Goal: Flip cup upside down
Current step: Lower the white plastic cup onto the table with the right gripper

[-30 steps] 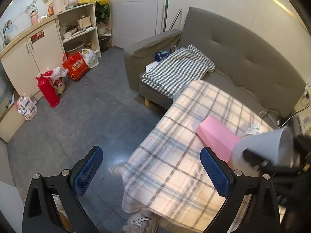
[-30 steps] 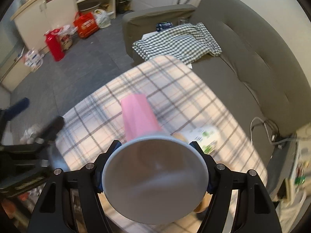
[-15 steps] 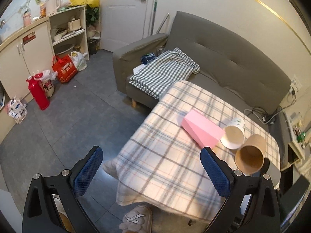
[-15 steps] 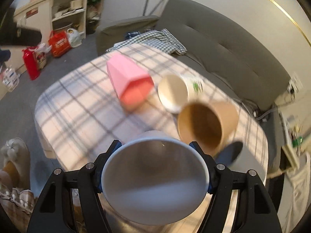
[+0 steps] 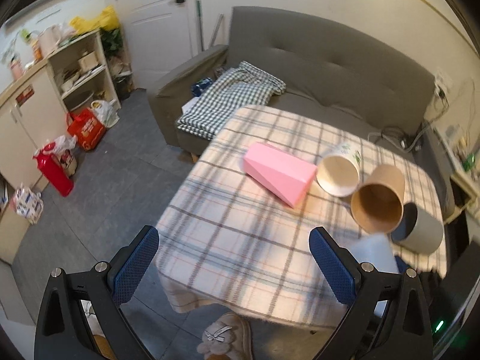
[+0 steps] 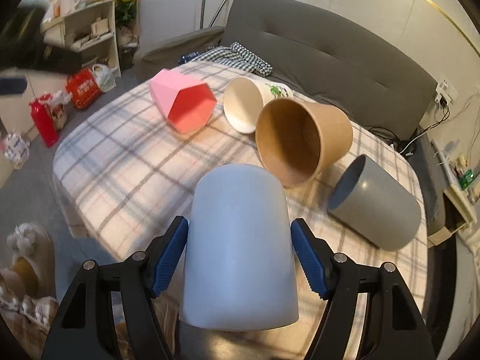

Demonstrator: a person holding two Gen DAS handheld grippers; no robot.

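A pale blue cup [image 6: 240,249] stands upside down on the checked tablecloth, closed base up, between the blue pads of my right gripper [image 6: 240,255]. A narrow gap shows between each pad and the cup wall, so the jaws stand open around it. In the left wrist view the cup [image 5: 373,253] is a blurred pale shape at the table's near right edge. My left gripper [image 5: 231,267] is open and empty, held above the table's near edge.
Several cups lie on their sides on the table [image 6: 126,162]: a pink faceted one [image 6: 183,105], a white paper one [image 6: 249,102], a brown paper one [image 6: 300,141] and a grey one [image 6: 378,204]. A grey sofa [image 5: 315,69] stands behind. Slippers [image 5: 225,339] lie on the floor.
The right gripper turned the pale blue cup over from mouth-toward-camera to base-up on the table, and its pads have come off the cup. The left gripper drew back from the table.
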